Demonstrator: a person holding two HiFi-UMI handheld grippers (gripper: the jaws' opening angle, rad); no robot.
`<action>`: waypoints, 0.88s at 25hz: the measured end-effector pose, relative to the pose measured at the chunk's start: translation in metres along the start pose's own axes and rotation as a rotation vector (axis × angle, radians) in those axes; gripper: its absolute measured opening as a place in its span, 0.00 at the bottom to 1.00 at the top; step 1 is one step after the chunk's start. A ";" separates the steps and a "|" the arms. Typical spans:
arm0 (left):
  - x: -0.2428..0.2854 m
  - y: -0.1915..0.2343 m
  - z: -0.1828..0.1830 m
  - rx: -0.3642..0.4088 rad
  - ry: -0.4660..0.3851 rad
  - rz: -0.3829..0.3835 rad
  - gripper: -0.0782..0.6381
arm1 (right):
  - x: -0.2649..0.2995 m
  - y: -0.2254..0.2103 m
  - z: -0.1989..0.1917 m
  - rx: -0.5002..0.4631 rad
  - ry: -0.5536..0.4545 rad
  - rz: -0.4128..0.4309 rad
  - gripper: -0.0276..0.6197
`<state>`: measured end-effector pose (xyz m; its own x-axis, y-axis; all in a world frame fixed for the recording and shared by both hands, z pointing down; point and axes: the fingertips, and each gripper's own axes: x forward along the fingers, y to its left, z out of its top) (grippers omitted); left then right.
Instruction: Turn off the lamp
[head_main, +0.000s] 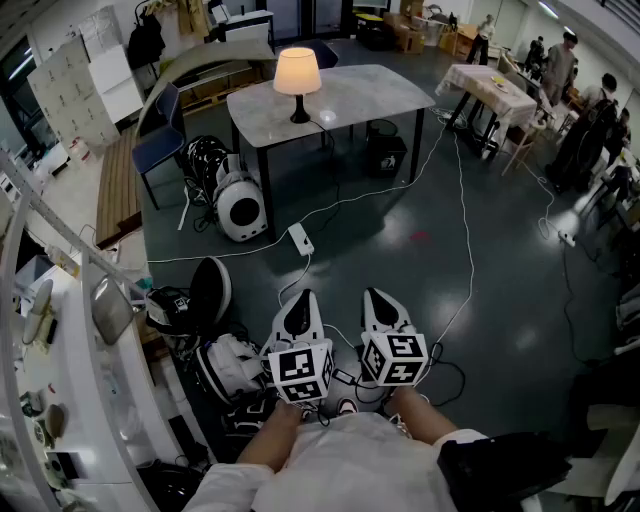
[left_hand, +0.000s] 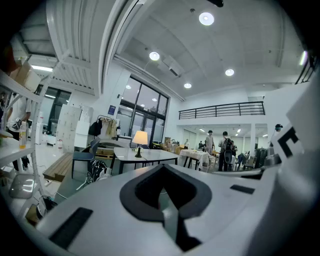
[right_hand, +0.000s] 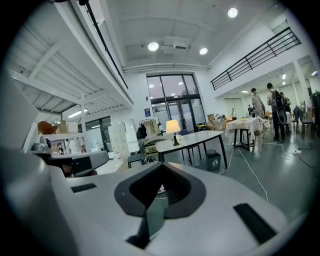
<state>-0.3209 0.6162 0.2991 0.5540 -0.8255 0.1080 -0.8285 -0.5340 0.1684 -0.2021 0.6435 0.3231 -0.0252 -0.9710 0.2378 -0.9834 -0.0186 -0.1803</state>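
A lit table lamp (head_main: 297, 80) with a cream shade and a dark base stands on a grey table (head_main: 350, 95) far ahead of me. It shows small in the left gripper view as the lamp (left_hand: 140, 141) and in the right gripper view as the lamp (right_hand: 173, 130). My left gripper (head_main: 300, 308) and right gripper (head_main: 383, 303) are side by side close to my body, both shut with nothing between the jaws. Both point roughly level toward the table, several steps away from it.
A white power strip (head_main: 300, 238) and long white cables (head_main: 462, 200) lie on the dark floor between me and the table. A blue chair (head_main: 160, 145) stands left of the table, a round white device (head_main: 240, 205) under it. White shelving (head_main: 60, 330) runs along my left. People stand at the far right.
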 end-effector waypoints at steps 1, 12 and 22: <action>0.000 0.002 0.001 -0.001 -0.003 -0.003 0.11 | 0.002 0.001 0.000 0.000 0.002 -0.001 0.04; 0.002 0.041 0.004 0.001 0.001 -0.026 0.11 | 0.020 0.026 0.001 0.019 -0.010 -0.031 0.04; -0.003 0.071 -0.001 0.005 -0.016 -0.020 0.11 | 0.010 0.011 -0.010 0.025 0.022 -0.111 0.04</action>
<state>-0.3810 0.5806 0.3113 0.5693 -0.8174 0.0886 -0.8176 -0.5516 0.1651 -0.2149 0.6364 0.3333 0.0800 -0.9572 0.2781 -0.9756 -0.1324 -0.1753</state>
